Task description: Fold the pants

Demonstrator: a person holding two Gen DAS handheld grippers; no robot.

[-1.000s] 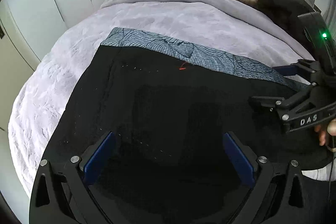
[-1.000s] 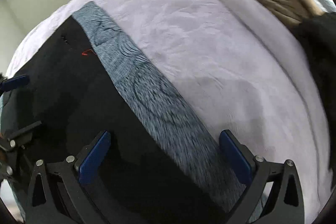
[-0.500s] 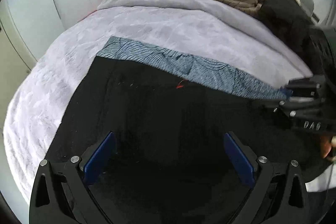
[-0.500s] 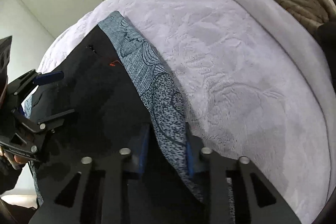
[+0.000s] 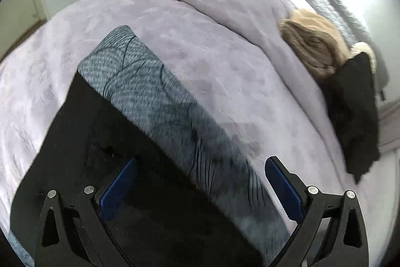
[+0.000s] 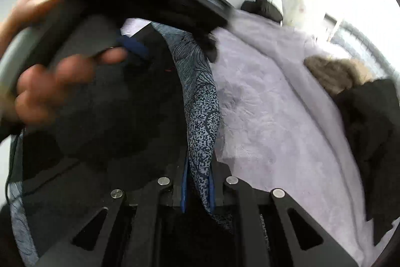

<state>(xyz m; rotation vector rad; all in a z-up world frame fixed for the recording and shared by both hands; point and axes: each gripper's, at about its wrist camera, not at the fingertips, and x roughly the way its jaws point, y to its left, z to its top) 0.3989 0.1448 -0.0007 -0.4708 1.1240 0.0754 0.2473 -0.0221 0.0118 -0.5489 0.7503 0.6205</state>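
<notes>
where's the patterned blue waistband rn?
In the right wrist view the waistband runs up the centre, clamped in the right gripper, with the black pants to its left and the lilac blanket to its right.

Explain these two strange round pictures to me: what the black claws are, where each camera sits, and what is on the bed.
No robot here: a person holds a two-fingered claw in each hand, and a wide-angle camera on each claw looks along its fingers. In the left view, the left claw is open above the black pants, which lie on the lilac blanket. In the right view, the right claw is shut on the pants' patterned grey-blue band; the blurred left hand passes close. A tan garment and dark clothes lie further back.
</notes>
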